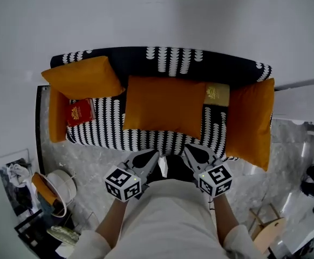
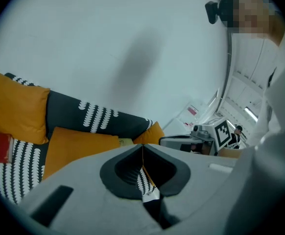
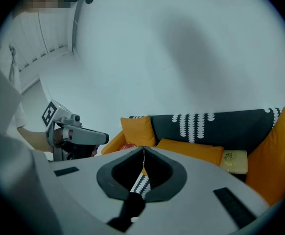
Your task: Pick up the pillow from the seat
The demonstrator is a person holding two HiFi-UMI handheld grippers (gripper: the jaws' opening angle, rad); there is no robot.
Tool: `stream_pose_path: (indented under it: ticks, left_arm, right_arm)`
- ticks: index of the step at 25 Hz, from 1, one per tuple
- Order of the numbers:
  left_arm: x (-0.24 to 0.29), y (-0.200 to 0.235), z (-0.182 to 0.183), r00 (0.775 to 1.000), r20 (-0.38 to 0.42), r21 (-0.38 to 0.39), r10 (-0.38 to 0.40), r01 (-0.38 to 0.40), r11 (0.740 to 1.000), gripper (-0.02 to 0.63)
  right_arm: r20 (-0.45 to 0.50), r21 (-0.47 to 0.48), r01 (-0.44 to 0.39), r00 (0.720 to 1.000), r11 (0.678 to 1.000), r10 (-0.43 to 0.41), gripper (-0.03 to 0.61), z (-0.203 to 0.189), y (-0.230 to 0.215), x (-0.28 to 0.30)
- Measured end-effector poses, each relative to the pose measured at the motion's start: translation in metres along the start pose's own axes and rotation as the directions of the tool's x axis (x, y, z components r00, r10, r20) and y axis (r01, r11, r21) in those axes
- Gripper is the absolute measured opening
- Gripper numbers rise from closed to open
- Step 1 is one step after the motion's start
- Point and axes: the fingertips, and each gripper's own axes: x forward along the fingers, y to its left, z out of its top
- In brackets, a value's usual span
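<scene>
A large orange pillow (image 1: 165, 106) lies flat on the middle of the black-and-white patterned sofa seat (image 1: 106, 125). It also shows in the left gripper view as the orange pillow (image 2: 79, 143) and in the right gripper view as the orange pillow (image 3: 191, 151). My left gripper (image 1: 155, 154) and right gripper (image 1: 187, 148) hover side by side just in front of the seat's front edge, short of the pillow. Both are shut with nothing between the jaws, as seen at the left gripper (image 2: 142, 147) and the right gripper (image 3: 143, 150).
More orange cushions sit at the sofa's back left (image 1: 82, 77), left arm (image 1: 57, 115) and right arm (image 1: 251, 123). A red box (image 1: 80, 112) and a yellow box (image 1: 217, 94) lie on the seat. A round basket (image 1: 57, 190) stands at floor left, a white cabinet (image 1: 300, 104) at the right.
</scene>
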Motion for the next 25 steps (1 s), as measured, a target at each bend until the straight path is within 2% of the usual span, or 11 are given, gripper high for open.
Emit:
stream_pose_path:
  ticks: [5,10,15,25]
  left_arm:
    - [0.010,0.015,-0.008,0.999,-0.039,-0.026,0.015,-0.016,1.000,0.014]
    - [0.024,0.051,-0.011,0.998,-0.070,-0.058,0.012,-0.016,0.998,0.014]
    - [0.040,0.095,-0.015,0.994,-0.107,-0.045,0.015,-0.020,0.999,0.014]
    - [0.060,0.167,-0.028,0.982,-0.188,-0.041,0.010,-0.018,0.999,0.015]
  right_arm:
    - [-0.034,0.027,0.032,0.999,0.999,-0.031,0.009,-0.011,-0.023,0.010]
    - [-0.064,0.063,0.076,0.995,0.995,-0.072,0.009,-0.021,-0.047,0.030]
    - [-0.097,0.091,0.094,0.992,0.991,-0.085,0.009,-0.040,-0.064,0.056]
    - [-0.145,0.172,0.182,0.977,0.968,-0.158,0.011,-0.068,-0.094,0.092]
